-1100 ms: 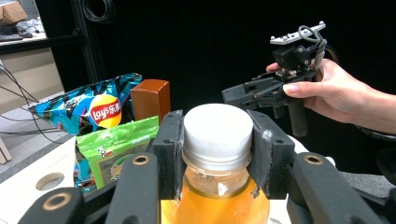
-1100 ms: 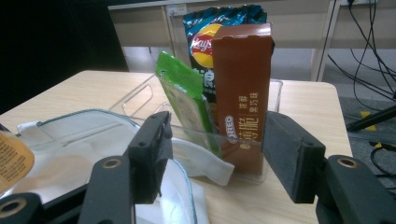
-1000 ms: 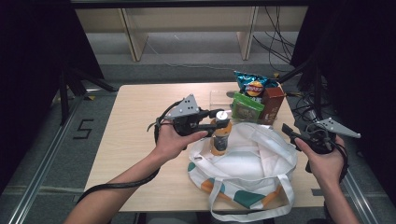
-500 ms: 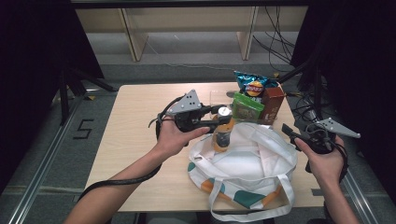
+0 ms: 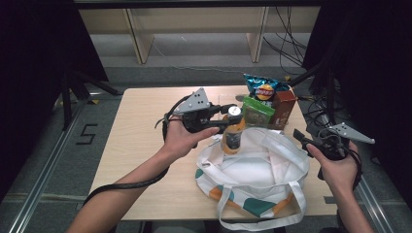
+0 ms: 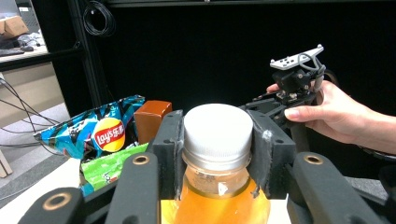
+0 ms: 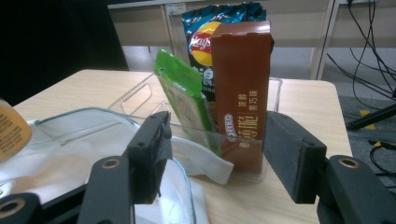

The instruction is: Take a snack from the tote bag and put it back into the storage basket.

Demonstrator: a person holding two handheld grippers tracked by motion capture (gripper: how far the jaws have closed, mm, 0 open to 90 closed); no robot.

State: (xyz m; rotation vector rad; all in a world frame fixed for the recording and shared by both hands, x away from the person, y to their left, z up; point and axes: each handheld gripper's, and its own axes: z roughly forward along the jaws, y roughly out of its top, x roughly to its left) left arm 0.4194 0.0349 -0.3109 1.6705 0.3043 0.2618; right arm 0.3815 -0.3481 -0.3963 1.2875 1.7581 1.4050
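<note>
Now reaching in from the left, forearm angled across the table (image 5: 145, 126): left gripper (image 5: 224, 118) held level, clamped on the white cap of the juice bottle (image 5: 232, 137), upright over the tote bag's (image 5: 252, 170) near rim. Right gripper (image 5: 307, 141) held low beside the bag's right edge, jaws apart, empty, pointing at the brown box (image 7: 243, 88).

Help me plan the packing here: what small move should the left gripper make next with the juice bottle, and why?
Probably lower it straight down. The left gripper is shut on the orange juice bottle just under its white cap, and the bottle hangs upright at the rim of the open tote bag, whose white inside lies bare. The right gripper waits open beside the bag.
</note>
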